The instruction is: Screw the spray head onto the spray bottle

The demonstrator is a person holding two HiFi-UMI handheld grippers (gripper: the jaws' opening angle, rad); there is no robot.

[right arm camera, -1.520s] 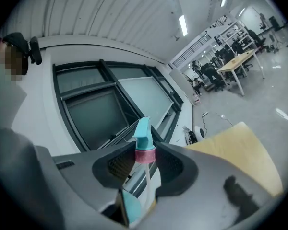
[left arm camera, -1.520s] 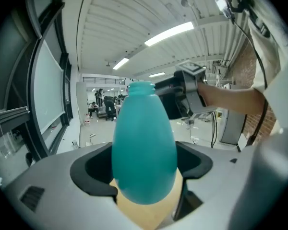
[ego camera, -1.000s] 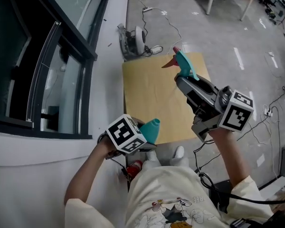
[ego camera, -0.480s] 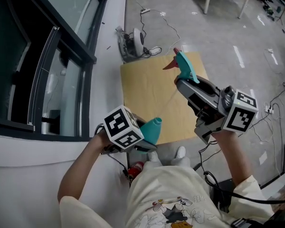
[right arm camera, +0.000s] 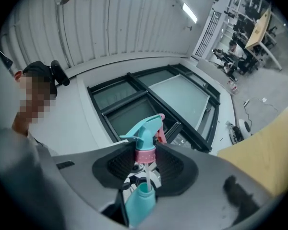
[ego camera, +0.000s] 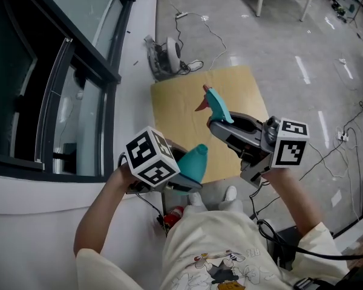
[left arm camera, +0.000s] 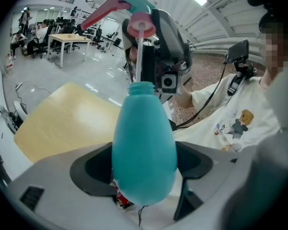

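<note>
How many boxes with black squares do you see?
2. One cube rides the left claw holding the bottle; the other cube rides the right claw holding the spray head.

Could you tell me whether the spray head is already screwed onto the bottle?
No, the pink collar stands clear above the bottle, with the bare tube showing between them.

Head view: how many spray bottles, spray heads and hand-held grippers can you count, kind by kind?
Spray bottle: 1
Spray head: 1
Grippers: 2, the left gripper and the right gripper
Total: 4
</note>
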